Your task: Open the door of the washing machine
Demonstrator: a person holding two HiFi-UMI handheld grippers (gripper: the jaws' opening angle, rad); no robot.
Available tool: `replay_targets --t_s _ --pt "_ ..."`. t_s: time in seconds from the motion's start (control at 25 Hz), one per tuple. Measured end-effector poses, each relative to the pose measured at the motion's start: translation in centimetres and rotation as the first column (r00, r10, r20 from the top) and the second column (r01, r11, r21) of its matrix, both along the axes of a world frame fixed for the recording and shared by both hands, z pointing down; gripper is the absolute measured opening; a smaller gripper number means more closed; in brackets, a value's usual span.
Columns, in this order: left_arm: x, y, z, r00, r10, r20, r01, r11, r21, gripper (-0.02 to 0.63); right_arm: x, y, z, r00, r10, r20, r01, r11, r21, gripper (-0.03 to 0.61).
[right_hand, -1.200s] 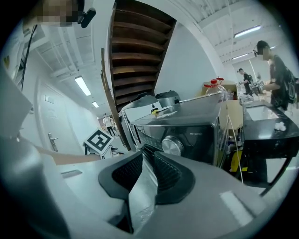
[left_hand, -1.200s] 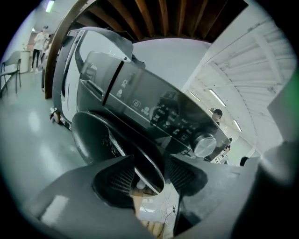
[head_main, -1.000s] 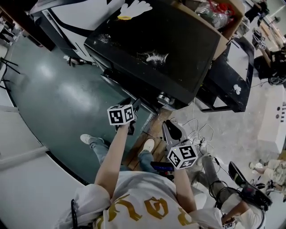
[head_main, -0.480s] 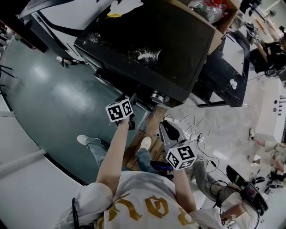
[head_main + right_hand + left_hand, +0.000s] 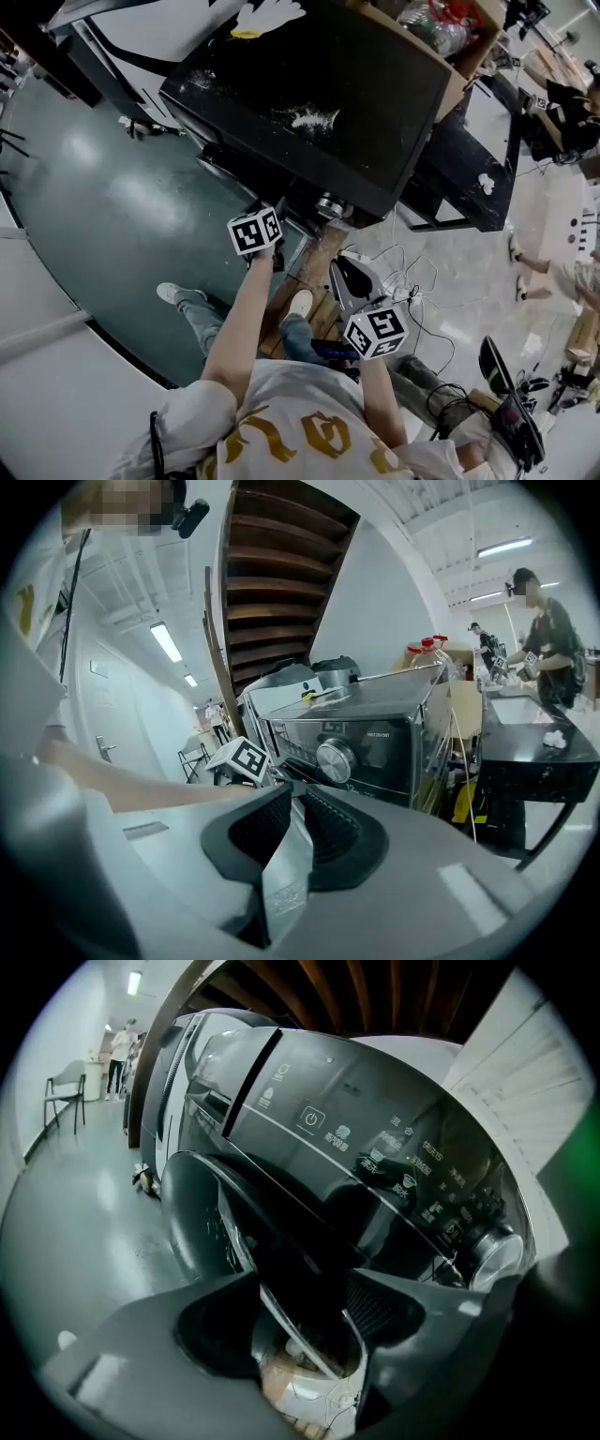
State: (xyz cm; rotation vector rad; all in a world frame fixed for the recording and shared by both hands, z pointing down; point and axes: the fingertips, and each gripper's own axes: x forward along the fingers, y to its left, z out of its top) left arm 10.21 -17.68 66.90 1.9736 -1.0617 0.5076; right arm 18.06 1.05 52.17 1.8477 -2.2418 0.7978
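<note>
Washing machine: the dark front-loader stands right in front of the person, seen from above in the head view.
Door: the rounded door is on the machine's front, below the control panel and left of the dial.
Left gripper: the left gripper is up against the machine's front. Its fingers are spread wide, with the door's edge filling the gap between them, and they look clamped on it.
Right gripper: the right gripper is held back, well apart from the machine. Its fingers are almost together and hold nothing.
Handling: the door is probably rigid, hinged and latched. Its glossy curved face would be slippery, so the edge or handle recess is the place to hold.
Pull: it likely needs a firm tug to release the latch, then a swing along the hinge's arc.
</note>
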Motion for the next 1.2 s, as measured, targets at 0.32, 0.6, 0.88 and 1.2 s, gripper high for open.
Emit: replay_targets --t_s 0.32,0.6,0.88,1.2 --pt "-0.6 0.6 0.2 0.998 -0.039 -0.055 0.038 0.999 -0.020 0.276 0.1 0.4 -0.6 1.000 0.006 -0.010 -0.006 1.000 0.013 0.049" --pt "-2.9 2.3 0.4 0.999 -0.017 -0.051 0.016 1.000 -0.019 0.275 -0.4 0.3 -1.0 1.000 -0.005 -0.012 0.005 1.000 0.026 0.046" --pt "-5.8 4.0 0.0 1.000 0.019 0.008 -0.019 1.000 0.010 0.252 -2.5 -0.4 -1.6 0.998 -0.062 -0.023 0.063 0.997 0.045 0.035" --pt "-9.1 5.9 -0.1 0.999 0.009 0.037 -0.010 1.000 0.014 0.206 -5.7 -1.3 -1.7 0.989 -0.142 -0.034 0.144 0.988 0.052 0.032"
